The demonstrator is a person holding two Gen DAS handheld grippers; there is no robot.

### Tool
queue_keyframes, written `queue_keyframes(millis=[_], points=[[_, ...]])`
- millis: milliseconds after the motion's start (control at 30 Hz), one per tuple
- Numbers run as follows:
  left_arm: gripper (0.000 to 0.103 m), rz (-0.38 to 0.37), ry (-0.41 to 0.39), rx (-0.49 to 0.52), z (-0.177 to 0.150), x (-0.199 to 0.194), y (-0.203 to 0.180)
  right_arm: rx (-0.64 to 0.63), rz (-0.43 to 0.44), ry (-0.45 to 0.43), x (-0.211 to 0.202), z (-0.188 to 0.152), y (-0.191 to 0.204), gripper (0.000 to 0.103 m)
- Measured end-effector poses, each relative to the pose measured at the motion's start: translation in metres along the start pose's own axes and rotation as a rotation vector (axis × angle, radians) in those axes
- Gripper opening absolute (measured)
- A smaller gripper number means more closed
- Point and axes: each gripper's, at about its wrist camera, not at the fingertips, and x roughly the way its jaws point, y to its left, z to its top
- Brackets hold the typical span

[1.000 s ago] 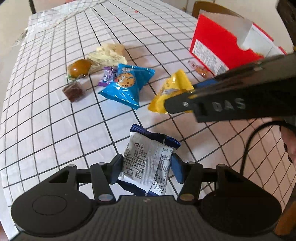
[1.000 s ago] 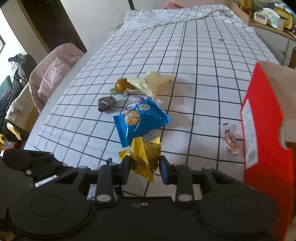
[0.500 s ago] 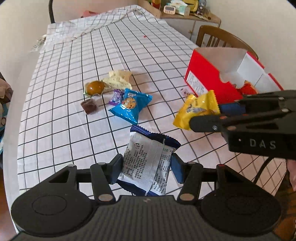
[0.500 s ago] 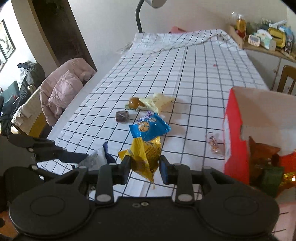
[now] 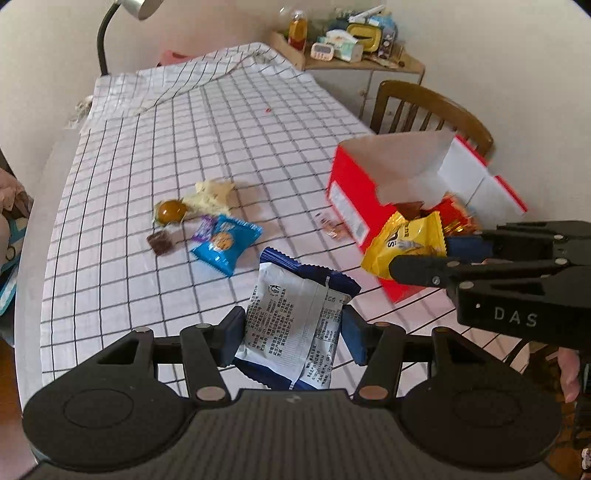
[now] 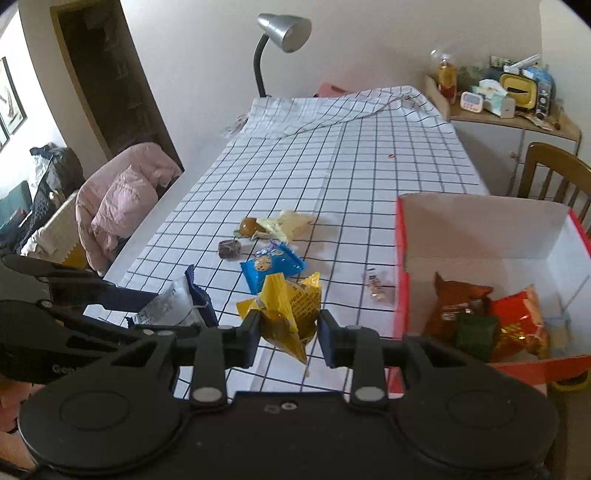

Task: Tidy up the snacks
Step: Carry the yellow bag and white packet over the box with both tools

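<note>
Snacks loose on checked tablecloth, left to right in left wrist view: dark brown wrapped cube, round amber sweet touching a pale yellow wrapper, small purple wrapper tucked against a blue cookie packet, then a small clear-wrapped candy just beside the red box. Left gripper clamped on a white-and-navy packet, pads pressing both side edges, packet lifted off the cloth, printed back facing camera. Right gripper gripping a yellow snack bag, bag crumpled between the pads, held in air near the box's left wall. In left wrist view the same yellow bag sits at the box's near corner, over the opening edge. Red box open, flaps up, standing on table's right side; inside it a brown packet, dark green packet, red-orange packet. Wooden chair behind box. Desk lamp at far end of table.
</note>
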Motion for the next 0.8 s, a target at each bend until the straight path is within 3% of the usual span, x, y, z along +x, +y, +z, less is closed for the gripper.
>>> queue_keyframes(millis=[433, 800], points=[[0.055, -0.041, -0.049, 0.045, 0.034, -0.011, -0.075, 0.02, -0.041, -0.07, -0.05, 0.001, -0.055, 0.032], [0.055, -0.044, -0.044, 0.081, 0.066, 0.023, -0.145, 0.057, -0.119, -0.076, -0.072, -0.004, -0.131, 0.032]])
